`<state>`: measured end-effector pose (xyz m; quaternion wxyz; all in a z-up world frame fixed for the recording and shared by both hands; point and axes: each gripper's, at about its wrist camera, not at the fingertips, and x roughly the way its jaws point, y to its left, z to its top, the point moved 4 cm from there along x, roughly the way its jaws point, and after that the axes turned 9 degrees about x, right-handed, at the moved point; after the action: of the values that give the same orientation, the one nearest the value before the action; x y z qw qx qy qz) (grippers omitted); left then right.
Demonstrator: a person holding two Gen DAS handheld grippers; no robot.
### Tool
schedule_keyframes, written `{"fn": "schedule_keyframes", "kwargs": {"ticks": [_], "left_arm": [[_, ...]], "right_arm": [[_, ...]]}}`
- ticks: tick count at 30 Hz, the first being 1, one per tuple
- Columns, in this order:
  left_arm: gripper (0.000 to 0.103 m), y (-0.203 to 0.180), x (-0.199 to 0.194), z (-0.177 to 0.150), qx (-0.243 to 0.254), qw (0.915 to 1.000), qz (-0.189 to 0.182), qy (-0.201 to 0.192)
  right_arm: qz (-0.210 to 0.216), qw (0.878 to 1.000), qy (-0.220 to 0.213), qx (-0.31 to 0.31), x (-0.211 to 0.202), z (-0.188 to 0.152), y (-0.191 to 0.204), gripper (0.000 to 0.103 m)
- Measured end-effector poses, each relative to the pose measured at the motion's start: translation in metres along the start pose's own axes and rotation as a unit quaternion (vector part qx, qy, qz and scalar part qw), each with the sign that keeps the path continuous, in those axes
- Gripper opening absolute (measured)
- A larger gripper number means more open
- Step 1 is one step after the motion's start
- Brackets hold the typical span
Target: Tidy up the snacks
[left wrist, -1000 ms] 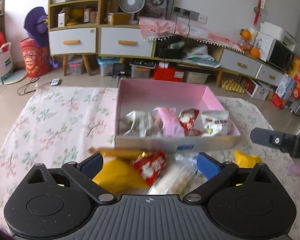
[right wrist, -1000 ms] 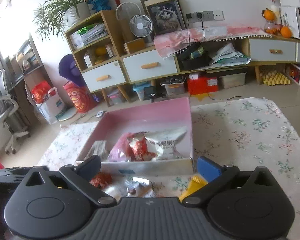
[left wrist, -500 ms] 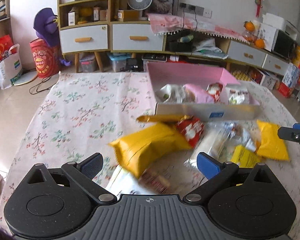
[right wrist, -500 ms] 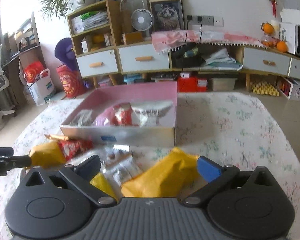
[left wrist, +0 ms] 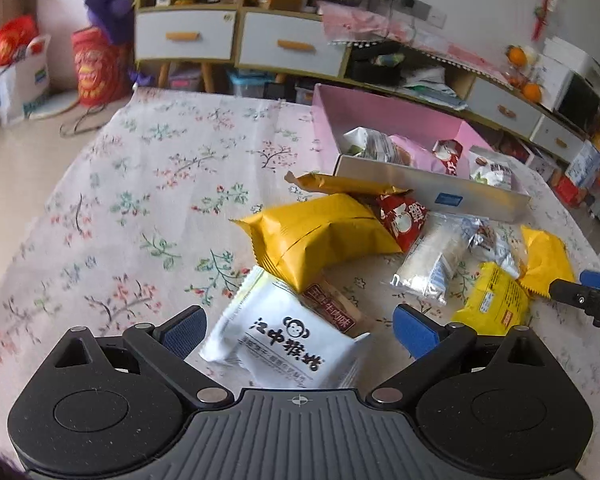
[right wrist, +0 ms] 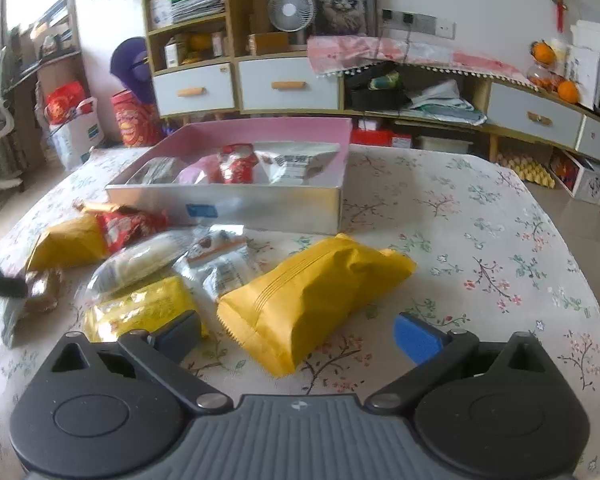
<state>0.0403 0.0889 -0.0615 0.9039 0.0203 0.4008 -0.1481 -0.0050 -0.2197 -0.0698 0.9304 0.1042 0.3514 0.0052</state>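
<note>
A pink box holds several snack packs. Loose packs lie on the floral cloth in front of it. My left gripper is open, its jaws on either side of a white pack with black print. A big yellow bag and a red pack lie just beyond it. My right gripper is open, jaws around the near end of a yellow bag. A smaller yellow pack and clear wrapped packs lie to its left.
The table has a floral cloth. Behind it stand cabinets with drawers, a fan and floor clutter. My right gripper's tip shows at the right edge of the left wrist view.
Both grippers have pulled back from the box and dropped toward the loose packs. The white pack now lies between the left jaws, the yellow bag between the right jaws.
</note>
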Motion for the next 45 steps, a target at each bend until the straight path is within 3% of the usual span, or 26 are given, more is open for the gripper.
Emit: {"fn": "schedule_keyframes", "kwargs": {"ticks": [11,19,23,28,32,39,45], "left_arm": [[0.099,-0.003,0.01,-0.007,0.0,0.9996,0.016,0.025],[0.099,0.023,0.005,-0.017,0.018,0.9974,0.044,0.053],[0.099,0.037,-0.002,-0.021,0.005,0.9967,0.054,0.061],[0.099,0.035,-0.007,-0.018,-0.023,0.9978,0.028,0.056],[0.098,0.031,-0.009,-0.014,-0.049,0.9975,0.031,0.038],[0.089,0.04,-0.009,-0.012,-0.119,0.9916,0.046,0.022],[0.071,0.042,-0.007,-0.012,-0.122,0.9904,0.061,0.024]], "right_arm": [[-0.02,0.999,0.003,0.041,0.02,0.015,-0.009,0.09],[-0.039,0.999,0.013,0.006,0.014,0.01,-0.023,0.09],[-0.053,0.999,0.003,-0.009,0.005,0.014,-0.031,0.09],[-0.025,0.999,-0.004,0.024,-0.002,0.024,-0.031,0.09],[-0.024,0.999,-0.001,0.026,0.004,0.025,-0.023,0.089],[-0.025,0.999,0.019,0.03,0.018,0.02,-0.016,0.079],[-0.027,0.999,0.03,0.031,0.025,0.016,-0.015,0.067]]}}
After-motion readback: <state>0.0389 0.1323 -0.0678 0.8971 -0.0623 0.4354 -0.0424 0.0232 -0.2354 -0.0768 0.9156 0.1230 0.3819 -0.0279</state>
